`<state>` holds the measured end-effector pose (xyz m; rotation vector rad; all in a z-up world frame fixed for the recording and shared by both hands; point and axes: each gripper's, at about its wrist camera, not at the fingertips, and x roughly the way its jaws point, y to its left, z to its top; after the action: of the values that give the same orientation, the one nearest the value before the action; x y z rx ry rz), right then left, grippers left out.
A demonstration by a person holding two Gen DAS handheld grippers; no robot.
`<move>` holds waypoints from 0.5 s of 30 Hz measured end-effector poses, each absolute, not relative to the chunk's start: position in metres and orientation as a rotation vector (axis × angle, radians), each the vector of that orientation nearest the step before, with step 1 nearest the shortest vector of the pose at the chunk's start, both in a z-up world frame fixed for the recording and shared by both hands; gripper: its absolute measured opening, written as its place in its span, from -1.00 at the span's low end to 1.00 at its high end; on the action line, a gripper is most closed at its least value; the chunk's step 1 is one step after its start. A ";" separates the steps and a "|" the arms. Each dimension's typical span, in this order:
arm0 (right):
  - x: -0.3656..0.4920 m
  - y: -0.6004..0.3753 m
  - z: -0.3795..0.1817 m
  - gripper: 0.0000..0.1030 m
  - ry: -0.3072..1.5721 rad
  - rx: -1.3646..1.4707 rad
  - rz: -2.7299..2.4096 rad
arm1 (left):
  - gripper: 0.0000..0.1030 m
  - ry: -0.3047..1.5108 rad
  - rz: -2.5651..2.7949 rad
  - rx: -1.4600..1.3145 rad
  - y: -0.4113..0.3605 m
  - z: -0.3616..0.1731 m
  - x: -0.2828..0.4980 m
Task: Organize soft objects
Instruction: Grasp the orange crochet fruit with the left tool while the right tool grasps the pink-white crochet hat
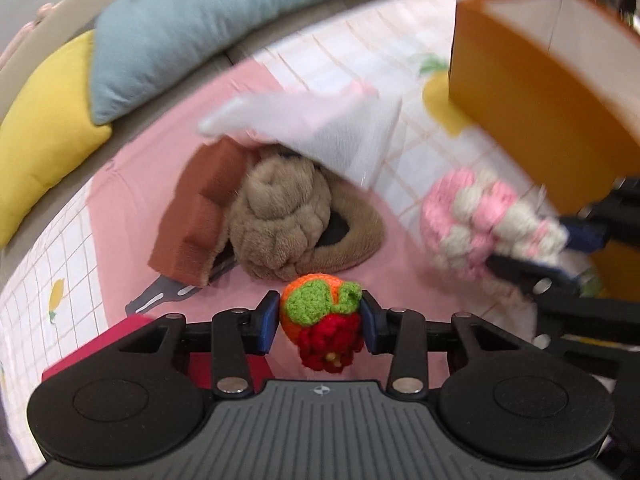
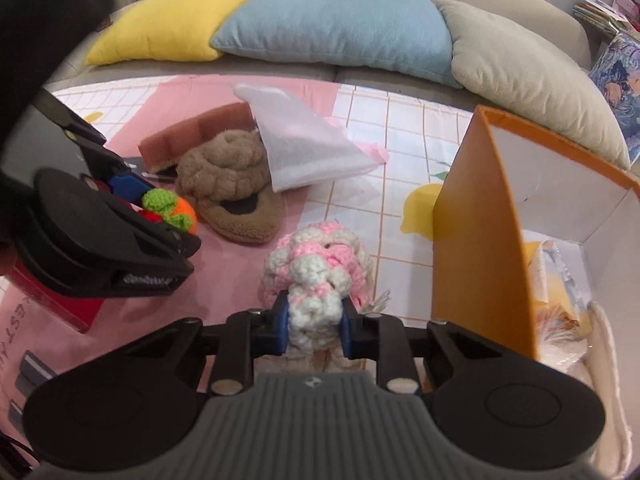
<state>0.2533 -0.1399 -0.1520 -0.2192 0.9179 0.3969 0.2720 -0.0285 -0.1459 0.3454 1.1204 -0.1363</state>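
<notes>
A pink checked cloth (image 2: 360,152) covers the surface before a sofa. The left gripper (image 1: 320,316) is closed on an orange-green crochet ball (image 1: 316,308). The right gripper (image 2: 314,320), at 3 o'clock from it, clamps a pink-white crochet toy (image 2: 316,272) beside the orange box (image 2: 480,240).

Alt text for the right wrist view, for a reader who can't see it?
The right gripper is shut on a pink-and-white crochet toy above a pink mat, beside an open orange box. At left, the left gripper holds an orange-and-green crochet toy; behind lie a brown slipper and sofa cushions.
</notes>
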 end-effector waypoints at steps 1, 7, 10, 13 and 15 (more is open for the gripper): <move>0.250 -0.140 -0.148 -0.57 0.911 -0.220 0.398 | -0.10 1.103 -0.137 0.321 -0.028 -0.139 0.268; 0.233 -0.150 -0.122 -0.57 0.881 -0.192 0.392 | -0.10 1.013 -0.141 0.179 -0.025 -0.101 0.231; 0.220 -0.154 -0.110 -0.57 0.862 -0.182 0.398 | -0.10 0.983 -0.139 0.116 -0.025 -0.088 0.214; 0.207 -0.163 -0.098 -0.57 0.858 -0.137 0.405 | -0.10 0.956 -0.136 0.067 -0.023 -0.078 0.200; 0.198 -0.171 -0.089 -0.57 0.850 -0.093 0.413 | -0.10 0.942 -0.145 0.027 -0.023 -0.070 0.190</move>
<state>0.1976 -0.1714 -0.0886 -0.0934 0.8498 0.4125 0.1903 -0.0234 -0.0704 0.0273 0.9421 -0.1451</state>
